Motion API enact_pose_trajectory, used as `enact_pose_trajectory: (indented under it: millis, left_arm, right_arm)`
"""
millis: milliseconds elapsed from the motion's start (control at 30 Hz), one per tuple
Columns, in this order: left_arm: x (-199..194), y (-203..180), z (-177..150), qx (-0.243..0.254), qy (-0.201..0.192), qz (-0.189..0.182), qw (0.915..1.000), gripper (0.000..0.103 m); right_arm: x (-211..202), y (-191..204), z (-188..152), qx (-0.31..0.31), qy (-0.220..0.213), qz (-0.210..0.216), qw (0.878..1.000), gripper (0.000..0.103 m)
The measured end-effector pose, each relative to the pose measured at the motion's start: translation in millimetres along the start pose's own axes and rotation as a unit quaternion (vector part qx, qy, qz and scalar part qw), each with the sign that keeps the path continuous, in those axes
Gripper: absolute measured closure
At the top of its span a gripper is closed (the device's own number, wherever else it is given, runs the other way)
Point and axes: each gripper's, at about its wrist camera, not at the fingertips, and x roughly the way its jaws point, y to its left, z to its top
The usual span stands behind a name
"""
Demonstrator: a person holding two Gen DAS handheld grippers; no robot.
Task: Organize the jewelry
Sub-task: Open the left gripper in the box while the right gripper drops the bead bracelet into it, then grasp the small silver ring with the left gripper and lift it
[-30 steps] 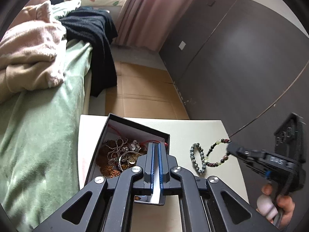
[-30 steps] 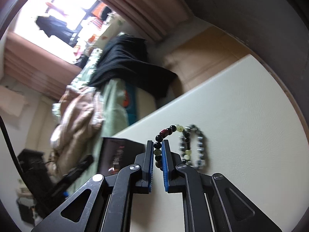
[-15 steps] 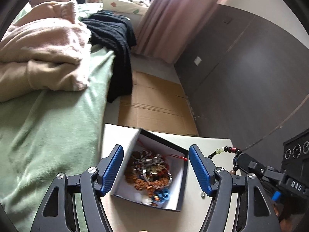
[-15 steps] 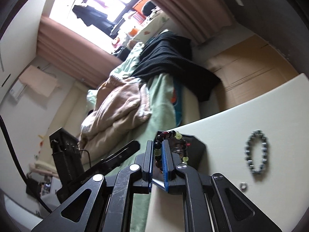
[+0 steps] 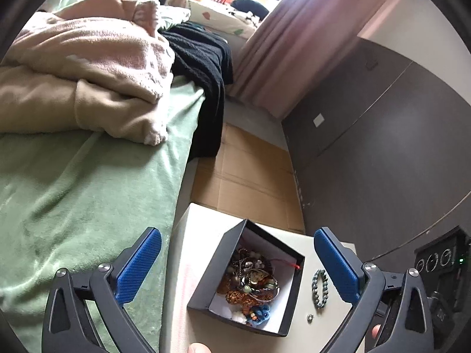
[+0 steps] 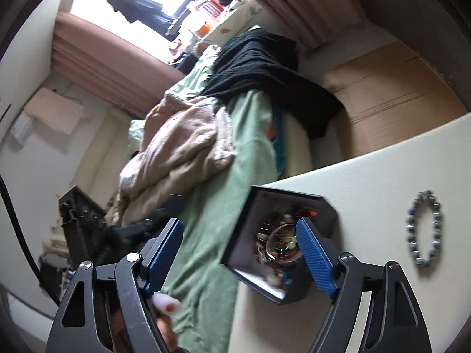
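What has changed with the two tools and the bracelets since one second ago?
The right tool, which was shut on the dark beaded bracelet, carried it from the table to the black box and opened, so it holds nothing now. The left tool opened wide too. The grey bead bracelet stayed on the white table beside the box.

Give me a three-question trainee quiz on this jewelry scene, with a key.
1. True or false: the right gripper is open.
2. Where does the grey bracelet lie? A) in the box B) on the table beside the box C) on the bed
3. Fill in: the left gripper holds ____.

Key: 1 true; 2 B; 3 nothing.
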Motion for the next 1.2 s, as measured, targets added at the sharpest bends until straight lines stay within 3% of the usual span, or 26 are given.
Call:
enact_pose_trajectory:
  millis: [33, 100, 133, 367, 733, 1200]
  left_arm:
    - [0, -2, 0, 0.004, -0.003, -0.002, 1.0000, 0.000]
    - [1, -6, -1, 0.012, -0.003, -0.005, 0.9999, 0.000]
    - [0, -9, -2, 0.016, -0.003, -0.007, 0.9998, 0.000]
    - [0, -40, -14, 0.072, -0.012, -0.017, 0.9972, 0.000]
    - [18, -77, -38, 0.133, 0.035, -0.027, 0.9901, 0.000]
    - [34, -131, -81, 0.232, 0.072, -0.024, 0.9698, 0.000]
  right_arm:
    - [-4, -4, 0, 0.006, 0.000, -0.004, 1.000, 0.021]
    - [-17, -11, 0, 0.009, -0.016, -0.023, 1.000, 0.003]
    - [-21, -13, 0, 0.008, -0.022, -0.028, 0.999, 0.000]
    - [-55, -32, -6, 0.012, -0.044, -0.075, 0.996, 0.000]
    - [-83, -54, -7, -0.008, -0.036, -0.133, 0.990, 0.000]
    - [-118, -87, -4, 0.003, -0.029, -0.197, 0.980, 0.000]
